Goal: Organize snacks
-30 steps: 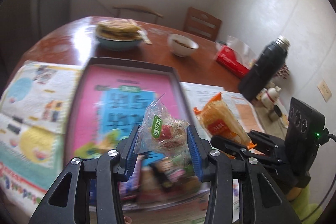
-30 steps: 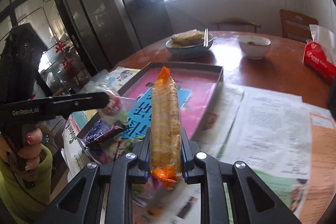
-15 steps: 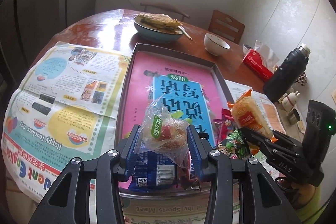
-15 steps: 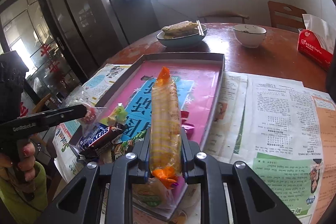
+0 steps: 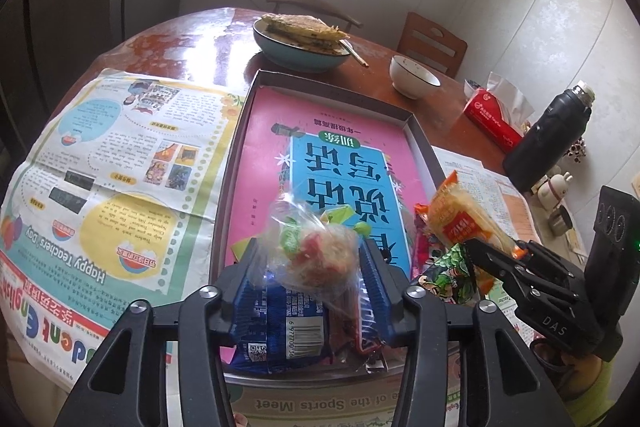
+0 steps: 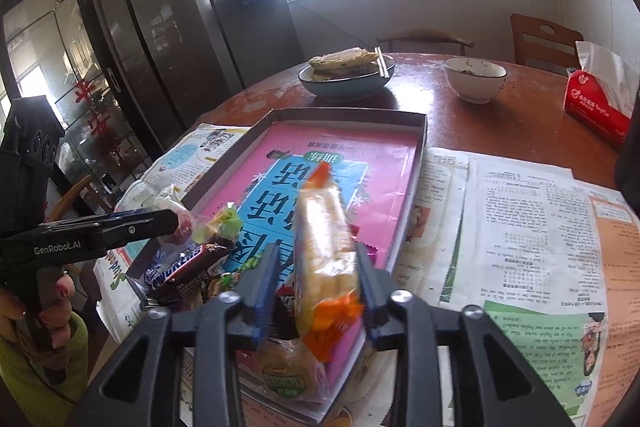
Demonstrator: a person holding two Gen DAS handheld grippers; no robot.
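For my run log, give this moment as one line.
left tool: jaws just opening, clear snack bag between | right tool: jaws just opening, orange pack between | both over tray

Shallow box tray (image 5: 421, 134) with pink and blue printed lining. Clear bag of red and white sweets (image 5: 316, 255) above blue packet (image 5: 280, 327) at near end. Long orange-ended cracker pack (image 6: 324, 247) tilted up over near right corner.
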